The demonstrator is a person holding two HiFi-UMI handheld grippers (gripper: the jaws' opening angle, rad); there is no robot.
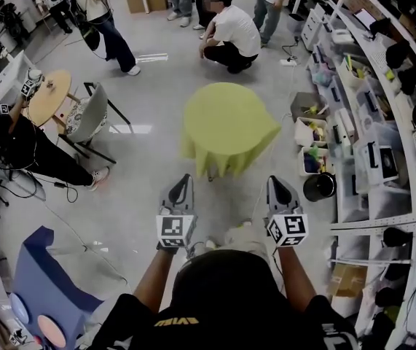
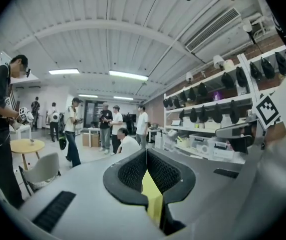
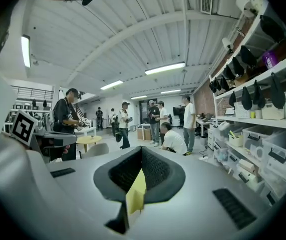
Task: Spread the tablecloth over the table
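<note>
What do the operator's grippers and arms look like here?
Both the left gripper and right gripper have light grey tapered bodies with black textured pads, and each carries a cube with black-and-white square markers. No cables show. The person wears a black short-sleeved shirt with yellow lettering.

Head cam's high up, staring steeply down at the yellow-green cloth-covered round desk (image 1: 226, 126). Both gripper views sit lower, facing level across the room, sharing the crouching white-shirted person (image 2: 127, 144) far off.
</note>
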